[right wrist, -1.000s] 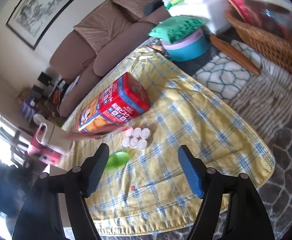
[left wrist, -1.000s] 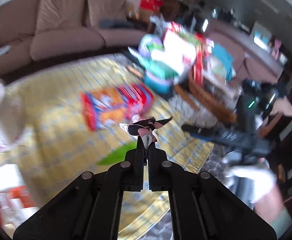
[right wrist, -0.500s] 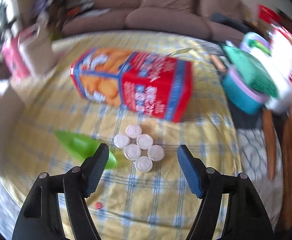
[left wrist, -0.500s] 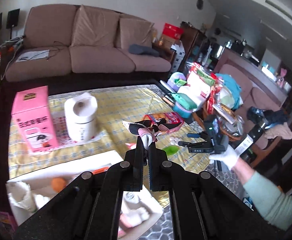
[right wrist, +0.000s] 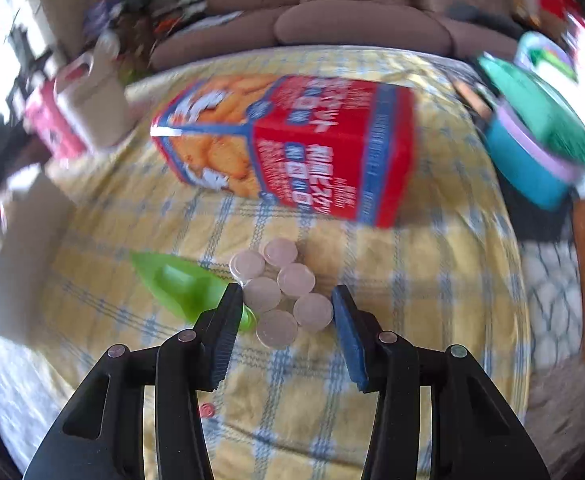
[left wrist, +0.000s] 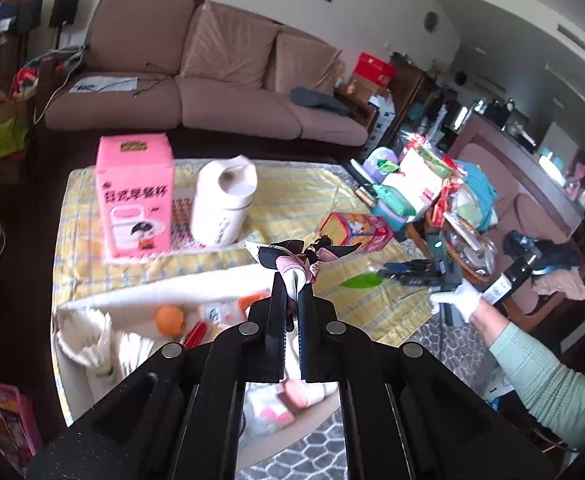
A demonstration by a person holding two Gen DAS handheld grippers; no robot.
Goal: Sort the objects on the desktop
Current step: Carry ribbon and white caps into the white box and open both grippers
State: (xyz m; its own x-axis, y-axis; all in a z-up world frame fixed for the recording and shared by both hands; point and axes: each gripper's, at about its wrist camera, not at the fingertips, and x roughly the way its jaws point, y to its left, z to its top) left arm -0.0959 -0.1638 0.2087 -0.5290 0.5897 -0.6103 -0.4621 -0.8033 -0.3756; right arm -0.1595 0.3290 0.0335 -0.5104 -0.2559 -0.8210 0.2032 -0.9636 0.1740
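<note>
Two grippers: one loaded, one empty.
Left gripper (left wrist: 290, 280): jaws clamped on a small doll-like figurine in black and pink cloth (left wrist: 292, 258), held up above the near edge of the worktop.
Right gripper (right wrist: 284, 312): jaws spread wide, nothing between them, low over a cluster of six pale pink round capsule lids (right wrist: 282, 292).
Worktop: table under a yellow checked cloth (right wrist: 372, 360).
Cluster, position: on the cloth, between the blue pads (right wrist: 346, 336) of the right gripper, just in front of a red and orange biscuit carton lying on its side (right wrist: 292, 140).
Neighbour: a bright green pointed plastic scoop (right wrist: 180, 284), touching or very nearly touching the cluster on its left; the left pad sits over its tip.
Bin: a white open box (left wrist: 92, 304) at the near side, holding an orange ball, packets and white bags; it lies below the figurine.
Other stock: a pink printed carton (left wrist: 134, 196) and a white cylindrical appliance (left wrist: 224, 204), upright at the far side.
Handling, cluster: judged light and rigid, possibly joined as one pack; smooth tops likely slippery. Whether the six are bonded cannot be told.
Hold point: across the two outer flanks, low, clear of the scoop.
Handling, figurine: light, soft cloth; grip looks secure.
Risk: pinching the scoop along with the cluster.
</note>
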